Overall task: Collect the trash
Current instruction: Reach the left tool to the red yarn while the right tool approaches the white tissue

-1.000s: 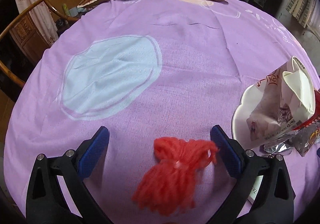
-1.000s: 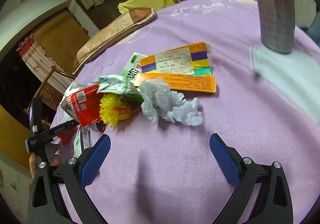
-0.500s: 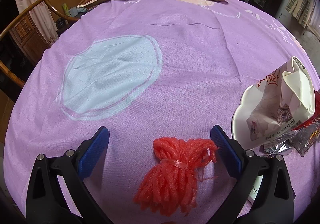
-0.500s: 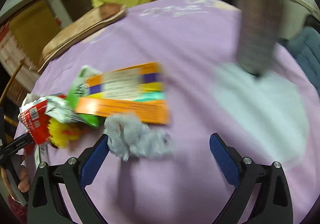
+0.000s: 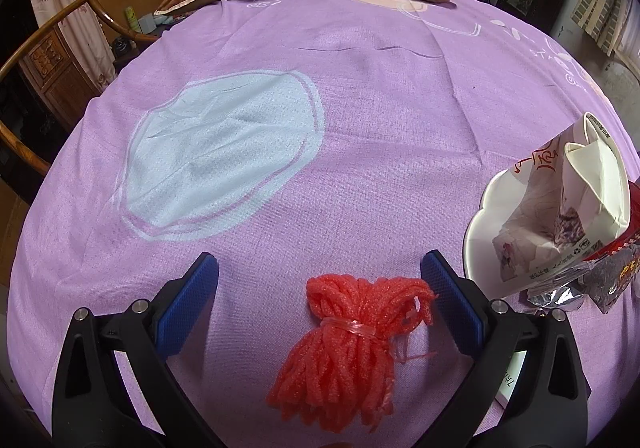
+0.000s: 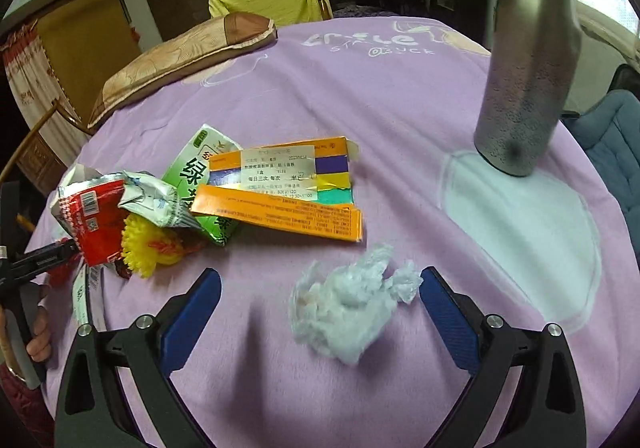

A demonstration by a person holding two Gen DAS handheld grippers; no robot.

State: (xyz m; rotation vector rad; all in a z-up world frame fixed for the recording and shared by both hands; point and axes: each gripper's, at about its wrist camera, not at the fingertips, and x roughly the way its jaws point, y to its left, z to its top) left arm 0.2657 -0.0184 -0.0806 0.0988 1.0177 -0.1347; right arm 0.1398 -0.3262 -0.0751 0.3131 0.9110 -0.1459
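Purple bedspread (image 6: pixel 400 96), strewn with trash. Crumpled tissue (image 6: pixel 352 312) between the spread jaws of the right gripper (image 6: pixel 320 300), near an orange box (image 6: pixel 280 204) and wrappers (image 6: pixel 120 208); red yarn (image 5: pixel 348 340) between the wide-spread left gripper (image 5: pixel 320 296). Risk, likely: snagging cloth along with soft tissue on closing.

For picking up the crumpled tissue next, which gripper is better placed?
Right. The right gripper is open with the crumpled tissue lying between its fingers. The left gripper is open around the red yarn bundle instead.
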